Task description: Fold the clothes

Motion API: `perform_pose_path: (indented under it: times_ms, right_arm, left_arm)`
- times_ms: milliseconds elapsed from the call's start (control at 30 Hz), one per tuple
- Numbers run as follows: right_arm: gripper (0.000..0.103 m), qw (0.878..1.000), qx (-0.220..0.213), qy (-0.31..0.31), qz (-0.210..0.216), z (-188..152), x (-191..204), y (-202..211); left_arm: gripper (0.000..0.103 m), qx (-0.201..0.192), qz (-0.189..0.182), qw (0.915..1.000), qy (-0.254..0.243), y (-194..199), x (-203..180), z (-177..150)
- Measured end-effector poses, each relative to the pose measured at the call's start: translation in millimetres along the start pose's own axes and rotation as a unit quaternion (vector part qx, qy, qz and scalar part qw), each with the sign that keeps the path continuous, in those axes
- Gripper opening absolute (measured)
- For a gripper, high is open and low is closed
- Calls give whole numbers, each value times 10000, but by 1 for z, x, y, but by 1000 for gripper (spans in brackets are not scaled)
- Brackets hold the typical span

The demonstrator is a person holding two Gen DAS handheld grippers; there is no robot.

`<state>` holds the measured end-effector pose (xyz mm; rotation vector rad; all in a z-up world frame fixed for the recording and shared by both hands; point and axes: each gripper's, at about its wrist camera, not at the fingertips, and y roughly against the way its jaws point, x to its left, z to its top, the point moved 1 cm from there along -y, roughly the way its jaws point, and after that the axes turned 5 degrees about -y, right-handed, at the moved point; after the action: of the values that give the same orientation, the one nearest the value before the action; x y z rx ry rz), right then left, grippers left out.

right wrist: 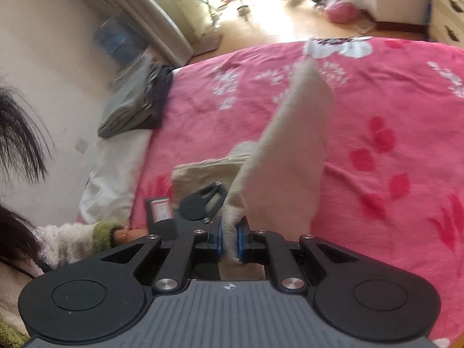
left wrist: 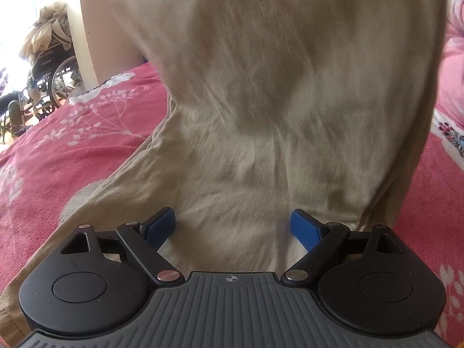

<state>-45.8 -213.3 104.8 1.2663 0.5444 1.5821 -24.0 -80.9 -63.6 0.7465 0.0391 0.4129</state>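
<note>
A beige garment (left wrist: pixel 261 116) lies on the pink flowered bedspread (left wrist: pixel 87 133), and part of it rises up, blurred, in front of the left wrist view. My left gripper (left wrist: pixel 233 227) stands open just above the flat part of the cloth, its blue pads (left wrist: pixel 304 227) wide apart with nothing pressed between them. My right gripper (right wrist: pixel 229 242) is shut on an edge of the same beige garment (right wrist: pixel 290 156), which hangs lifted above the bed. The left gripper's body (right wrist: pixel 203 201) shows below it, over the bunched part of the cloth.
A folded dark grey pile (right wrist: pixel 136 101) lies at the bed's left edge by a white pillow (right wrist: pixel 116 174). A person's sleeve and hand (right wrist: pixel 95 239) reach in at lower left. A wheelchair (left wrist: pixel 52 78) stands on the floor beyond the bed. A white cabinet (right wrist: pixel 446 8) is at top right.
</note>
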Motion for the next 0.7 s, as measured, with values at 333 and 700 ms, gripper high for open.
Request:
perform_pose_path:
  times_ms: [333,700]
  right_arm:
    - [11,9998,34,-57,207,-16,19,-1]
    - [11,9950,253,-218,942,-13,30,-35]
  left_arm:
    - [88,337,184,9978,548,-13,34,14]
    - [88,575,644,9918,939,61,67,-24]
